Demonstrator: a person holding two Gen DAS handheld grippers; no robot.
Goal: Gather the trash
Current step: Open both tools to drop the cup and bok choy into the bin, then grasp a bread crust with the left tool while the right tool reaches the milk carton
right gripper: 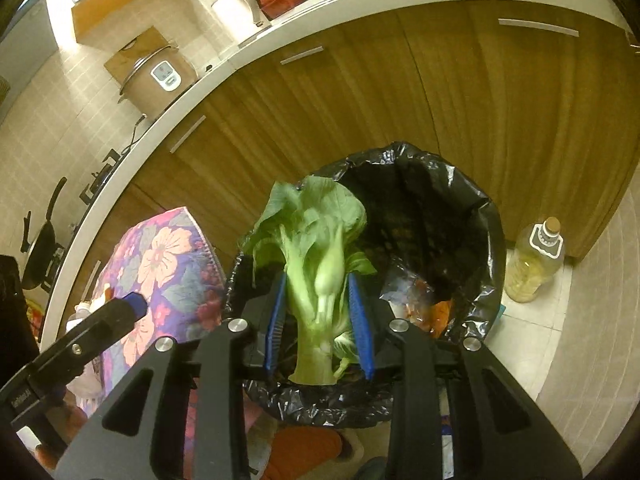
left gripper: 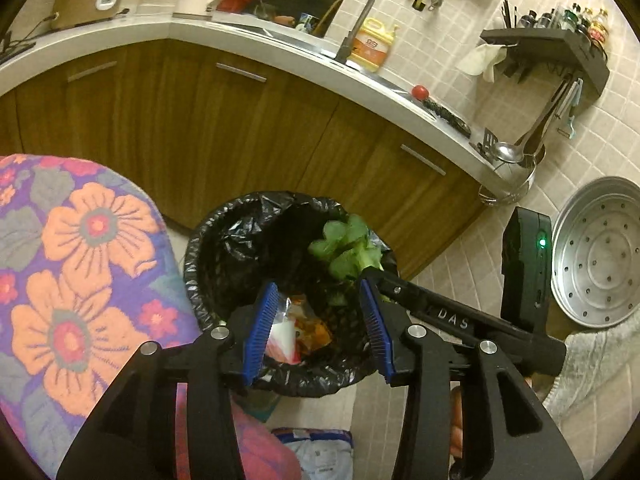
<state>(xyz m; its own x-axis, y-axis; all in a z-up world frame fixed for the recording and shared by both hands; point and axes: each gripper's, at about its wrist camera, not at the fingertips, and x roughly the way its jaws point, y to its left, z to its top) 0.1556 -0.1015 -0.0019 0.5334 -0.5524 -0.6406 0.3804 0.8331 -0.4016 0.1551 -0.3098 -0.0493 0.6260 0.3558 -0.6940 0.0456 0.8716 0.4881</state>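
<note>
Green bok choy, pale stalk and leafy top (right gripper: 320, 280), sits upright between the blue-padded fingers of the right gripper (right gripper: 320, 320), directly over the round bin lined with a black plastic bag (right gripper: 492, 216). Pads sit close along both sides of the stalk; firm clamp or just released, cannot tell. From the left wrist view the leaves (left gripper: 344, 248) show at the bin's far right rim, at the tip of the right gripper (left gripper: 384, 280).

Left gripper (left gripper: 320, 328) hangs over the bin mouth (left gripper: 208, 248), fingers apart, nothing between them. Below them, inside the bag: a clear plastic wrapper with white and red (left gripper: 284, 336) and orange scraps (left gripper: 316, 332).

Around: floral cloth in purple and orange (left gripper: 80, 280) just left of the bin, brown wood cabinets (left gripper: 200, 120) behind it under a white bench (left gripper: 180, 28). Clear bottle of yellow oil (right gripper: 534, 268) stands on the tiled floor to the bin's right. Perforated steel steamer tray (left gripper: 600, 256) leans at right.
</note>
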